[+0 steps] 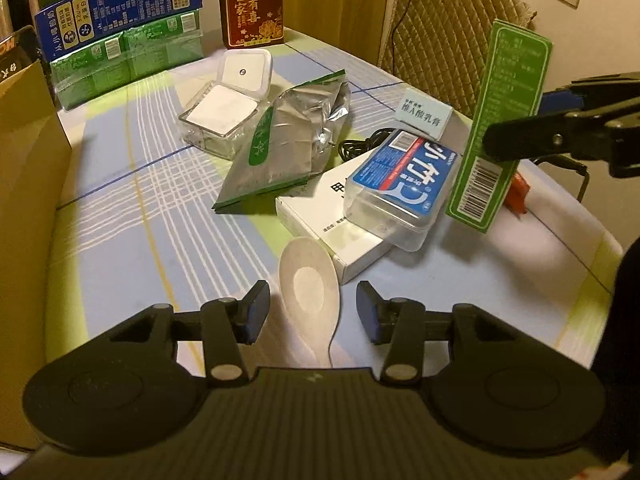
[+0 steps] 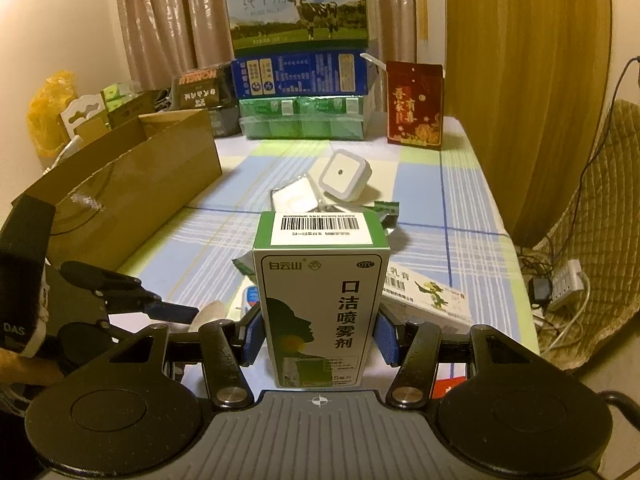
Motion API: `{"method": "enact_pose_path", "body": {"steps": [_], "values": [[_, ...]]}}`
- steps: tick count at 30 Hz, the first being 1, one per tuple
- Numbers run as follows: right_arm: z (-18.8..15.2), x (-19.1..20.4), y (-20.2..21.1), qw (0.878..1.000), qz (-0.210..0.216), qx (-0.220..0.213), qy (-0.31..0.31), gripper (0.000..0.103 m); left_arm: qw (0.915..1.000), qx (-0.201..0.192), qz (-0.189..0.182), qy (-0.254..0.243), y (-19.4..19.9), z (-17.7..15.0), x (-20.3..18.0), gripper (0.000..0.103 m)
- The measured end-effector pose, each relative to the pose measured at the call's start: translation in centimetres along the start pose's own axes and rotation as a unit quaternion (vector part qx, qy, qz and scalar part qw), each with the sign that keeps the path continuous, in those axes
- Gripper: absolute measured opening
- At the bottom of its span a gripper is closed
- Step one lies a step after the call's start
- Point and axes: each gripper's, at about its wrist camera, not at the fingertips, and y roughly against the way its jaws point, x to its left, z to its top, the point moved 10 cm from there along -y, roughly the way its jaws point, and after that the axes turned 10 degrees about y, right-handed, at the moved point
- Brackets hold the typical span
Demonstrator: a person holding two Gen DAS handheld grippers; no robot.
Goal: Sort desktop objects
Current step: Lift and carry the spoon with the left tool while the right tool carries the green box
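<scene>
Your left tool (image 1: pixel 308 310) stands narrowly apart astride the white spoon (image 1: pixel 310 292) on the tabletop (image 1: pixel 120 208); right tool (image 2: pixel 318 338) clamps the green spray box (image 2: pixel 320 304); a skewed closing could flip the spoon away.

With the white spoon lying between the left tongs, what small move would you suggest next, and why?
Probably close the left tongs on the white spoon. Its handle lies in the gap between the open pads, neither touching it, so nothing is gripped yet. The right tongs already clamp the green spray box, so that hand is busy.
</scene>
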Motion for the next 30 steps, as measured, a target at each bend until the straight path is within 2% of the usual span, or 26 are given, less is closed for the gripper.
{"method": "enact_pose_path", "body": {"steps": [4,5,6,13,25,30], "values": [[0.0,-0.2,0.0,1.000,-0.001,-0.001,-0.002,0.053,0.9999,-0.001,0.010,0.001,-0.7,-0.3,0.1,0.036],[0.0,-0.2,0.0,1.000,-0.001,-0.001,-0.001,0.053,0.9999,-0.005,0.012,0.002,-0.7,-0.3,0.2,0.029],[0.0,-0.2,0.1,1.000,-0.002,-0.002,-0.001,0.053,0.9999,-0.006,0.011,0.005,-0.6,-0.3,0.2,0.028],[0.7,0.2,0.8,1.000,-0.003,-0.012,0.002,0.053,0.9997,-0.014,0.010,0.019,0.8,0.3,0.7,0.027],[3.8,1.7,2.7,0.999,-0.005,-0.041,0.016,0.053,0.9964,-0.073,0.010,0.041,5.9,4.3,1.5,0.027],[6.3,3.1,3.6,0.998,0.001,-0.059,0.027,0.053,0.9944,-0.095,0.007,0.046,8.3,6.1,1.7,0.027]]}}
